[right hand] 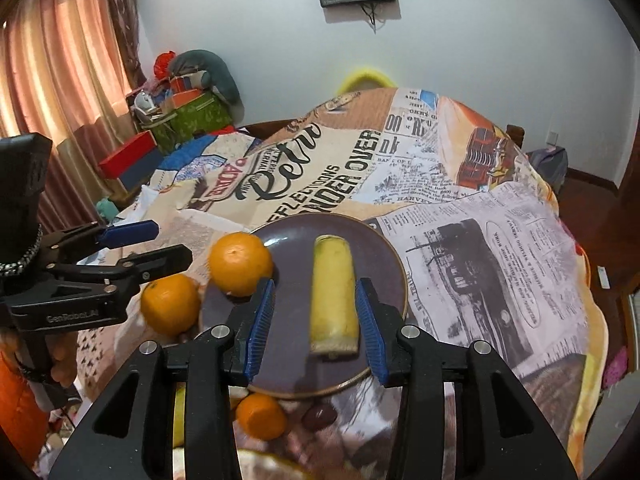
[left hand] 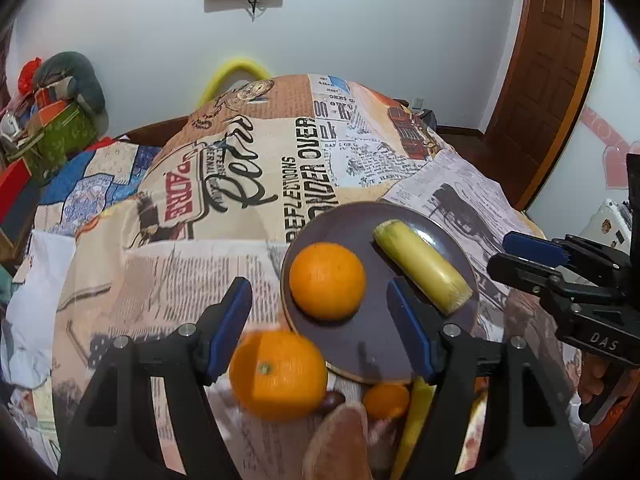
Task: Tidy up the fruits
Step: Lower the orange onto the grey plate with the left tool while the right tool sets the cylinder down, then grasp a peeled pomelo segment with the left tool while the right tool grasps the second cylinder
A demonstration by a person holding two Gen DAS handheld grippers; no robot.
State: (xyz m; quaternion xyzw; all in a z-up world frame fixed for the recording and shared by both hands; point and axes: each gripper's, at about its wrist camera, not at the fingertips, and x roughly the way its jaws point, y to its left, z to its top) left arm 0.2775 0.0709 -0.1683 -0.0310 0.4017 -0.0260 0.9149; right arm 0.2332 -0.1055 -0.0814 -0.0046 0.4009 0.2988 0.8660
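With one orange (left hand: pixel 327 280) and a yellow piece (right hand: pixel 334 294) already plated, the wide-open, empty left gripper (left hand: pixel 320 332) hovers above a second orange (left hand: pixel 279 374) beside the plate (left hand: pixel 372 344), apparently needing to descend and close, while the right gripper (right hand: pixel 316 320) stands open and empty astride the yellow piece.

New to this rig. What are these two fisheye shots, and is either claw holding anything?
No robot arm here: a person holds a two-finger claw in each hand, with a camera on each looking along its fingers. One picture is from the left claw, one from the right claw.

On the newspaper-print cloth lies a dark plate with an orange and a yellow cut stalk piece. Both claws are open. A blurred orange sits between the left fingers, ungripped. A smaller orange lies nearer.
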